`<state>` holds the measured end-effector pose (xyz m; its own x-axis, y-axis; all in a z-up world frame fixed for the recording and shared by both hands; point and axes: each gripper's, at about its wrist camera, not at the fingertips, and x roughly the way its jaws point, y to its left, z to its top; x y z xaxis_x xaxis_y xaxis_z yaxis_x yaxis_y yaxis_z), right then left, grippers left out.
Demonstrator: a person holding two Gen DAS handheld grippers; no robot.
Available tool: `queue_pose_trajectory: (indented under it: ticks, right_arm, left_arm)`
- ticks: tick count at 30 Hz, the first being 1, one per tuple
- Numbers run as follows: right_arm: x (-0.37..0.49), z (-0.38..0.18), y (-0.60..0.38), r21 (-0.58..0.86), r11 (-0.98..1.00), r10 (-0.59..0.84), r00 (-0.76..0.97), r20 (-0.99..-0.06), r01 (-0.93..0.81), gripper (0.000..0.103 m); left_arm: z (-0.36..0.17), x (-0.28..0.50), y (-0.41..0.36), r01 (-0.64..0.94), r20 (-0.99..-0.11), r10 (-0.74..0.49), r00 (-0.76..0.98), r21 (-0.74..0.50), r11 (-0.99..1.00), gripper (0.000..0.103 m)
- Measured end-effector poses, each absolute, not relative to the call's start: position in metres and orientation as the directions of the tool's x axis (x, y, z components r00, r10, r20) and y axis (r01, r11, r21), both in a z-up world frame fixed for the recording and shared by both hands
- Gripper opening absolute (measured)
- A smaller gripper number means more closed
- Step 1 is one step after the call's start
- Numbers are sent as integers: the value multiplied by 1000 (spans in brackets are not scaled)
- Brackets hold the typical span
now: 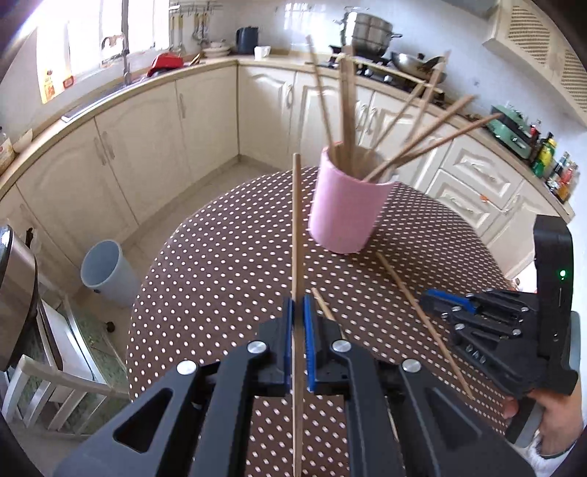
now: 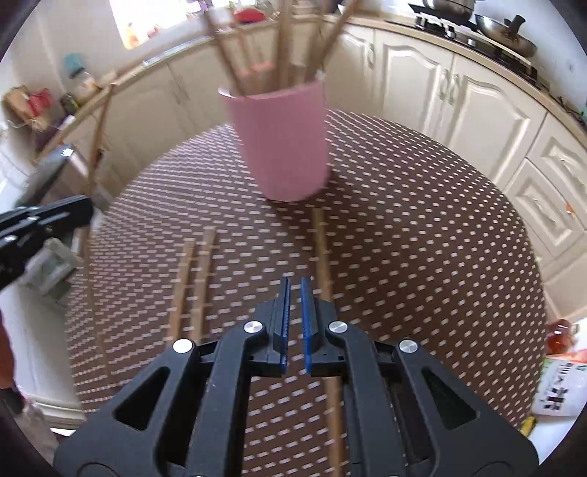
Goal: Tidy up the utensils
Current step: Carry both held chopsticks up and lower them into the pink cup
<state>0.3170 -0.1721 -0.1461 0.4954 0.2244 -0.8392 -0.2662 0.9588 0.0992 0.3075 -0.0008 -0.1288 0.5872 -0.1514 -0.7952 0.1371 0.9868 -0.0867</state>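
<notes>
A pink cup (image 1: 345, 212) (image 2: 282, 146) stands on the brown dotted table (image 1: 220, 275) (image 2: 422, 238) with several wooden chopsticks leaning out of it. My left gripper (image 1: 298, 299) (image 2: 82, 211) is shut on one chopstick (image 1: 296, 220), which points toward the cup. Two loose chopsticks (image 1: 422, 319) (image 1: 324, 306) lie on the cloth to its right. My right gripper (image 2: 295, 290) (image 1: 434, 302) hovers low over the table, its blue pads a narrow gap apart with nothing between them. One chopstick (image 2: 323, 257) lies just right of its tips. Two more (image 2: 187, 279) lie to the left.
A pale blue bin (image 1: 104, 271) and a white chair (image 1: 44, 389) stand on the floor left of the table. Cream cabinets and a stove with pots (image 1: 367, 33) ring the room. Plastic packets (image 2: 561, 385) sit at the table's right edge.
</notes>
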Motion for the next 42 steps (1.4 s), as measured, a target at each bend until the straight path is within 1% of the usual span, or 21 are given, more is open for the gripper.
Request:
queue_pose_trajectory:
  ticks: [1, 2, 3, 11, 14, 16, 17, 20, 23, 26, 28, 34, 39, 42]
  right_arm:
    - [322, -150, -174, 100, 959, 221, 479, -850, -265, 14]
    - [327, -153, -175, 110, 957, 226, 458, -860, -267, 20]
    - [332, -156, -175, 119, 954, 236, 442, -865, -276, 22]
    - [360, -171, -157, 69, 945, 195, 383, -903, -320, 22]
    - [367, -178, -149, 46, 942, 170, 356, -919, -331, 21]
    - [369, -179, -147, 34, 941, 166, 370, -914, -337, 16]
    - [370, -179, -145, 33, 941, 165, 372, -913, -336, 6]
    - [364, -178, -146, 43, 942, 181, 394, -901, -333, 6]
    - [347, -165, -161, 69, 941, 214, 423, -880, -332, 6]
    - [332, -145, -171, 108, 937, 264, 471, -842, -331, 6]
    - [319, -126, -176, 150, 927, 318, 513, -797, -343, 6]
    - [274, -71, -177, 168, 905, 398, 635, -662, -392, 6]
    - [246, -48, -182, 169, 897, 427, 697, -576, -409, 6]
    - [233, -37, -184, 162, 897, 431, 734, -525, -411, 6]
  left_arm:
    - [-133, 314, 1, 133, -804, -149, 576, -87, 987, 7]
    - [-137, 318, 2, 130, -809, -149, 568, -91, 987, 7]
    - [-141, 323, 4, 127, -814, -151, 561, -96, 987, 7]
    - [-156, 334, 3, 131, -827, -152, 541, -96, 987, 7]
    - [-158, 332, 1, 136, -829, -156, 537, -97, 986, 7]
    - [-156, 331, -2, 142, -827, -161, 538, -100, 985, 7]
    - [-155, 330, -3, 146, -827, -165, 538, -101, 984, 7]
    - [-150, 324, -6, 155, -821, -176, 543, -109, 982, 7]
    - [-143, 316, -10, 169, -813, -178, 554, -100, 980, 7]
    - [-132, 303, -12, 186, -798, -192, 571, -102, 977, 7]
    - [-123, 296, -13, 195, -787, -200, 584, -103, 975, 7]
    - [-94, 269, -20, 233, -738, -235, 633, -108, 967, 7]
    - [-73, 250, -27, 260, -686, -265, 678, -113, 959, 7]
    - [-65, 240, -31, 258, -666, -249, 703, -88, 962, 7]
